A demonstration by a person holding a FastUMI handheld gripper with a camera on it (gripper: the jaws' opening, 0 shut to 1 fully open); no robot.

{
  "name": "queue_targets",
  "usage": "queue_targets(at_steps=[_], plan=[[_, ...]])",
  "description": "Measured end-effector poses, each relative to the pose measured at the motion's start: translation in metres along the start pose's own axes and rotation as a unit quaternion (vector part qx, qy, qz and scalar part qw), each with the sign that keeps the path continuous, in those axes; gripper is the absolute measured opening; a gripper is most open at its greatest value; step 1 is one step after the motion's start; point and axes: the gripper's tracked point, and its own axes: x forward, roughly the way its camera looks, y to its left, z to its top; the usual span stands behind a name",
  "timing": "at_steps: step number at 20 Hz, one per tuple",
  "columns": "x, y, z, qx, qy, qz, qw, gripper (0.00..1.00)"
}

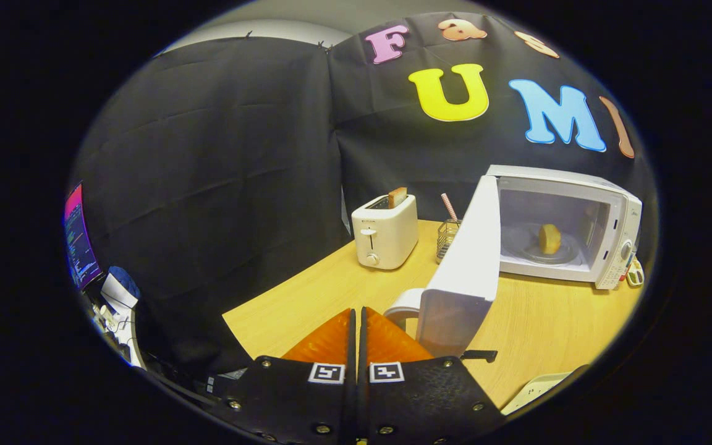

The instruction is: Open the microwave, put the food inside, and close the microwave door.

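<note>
My gripper [357, 321] has its two fingers pressed together with nothing between them, hanging over the near edge of the wooden table [535, 321]. Just ahead and a bit right, the microwave door [464, 272] stands swung wide open toward me. Beyond it sits the microwave [578, 225] near the table's far right corner, and the food [549, 238], a yellowish round piece, rests on the glass plate [532, 247] inside. At the far edge, a white toaster [385, 232] has a slice of toast [397, 196] sticking up. A wire holder [447, 238] stands between toaster and door.
</note>
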Motion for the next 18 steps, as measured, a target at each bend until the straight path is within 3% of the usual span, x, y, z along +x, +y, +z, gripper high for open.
queue_targets(at_steps=[6,18], plan=[[-0.032,-0.04,-0.007,-0.006,0.005,-0.015,1.0,0.01],[-0.069,-0.191,-0.003,0.036,0.003,-0.118,0.992,0.01]])
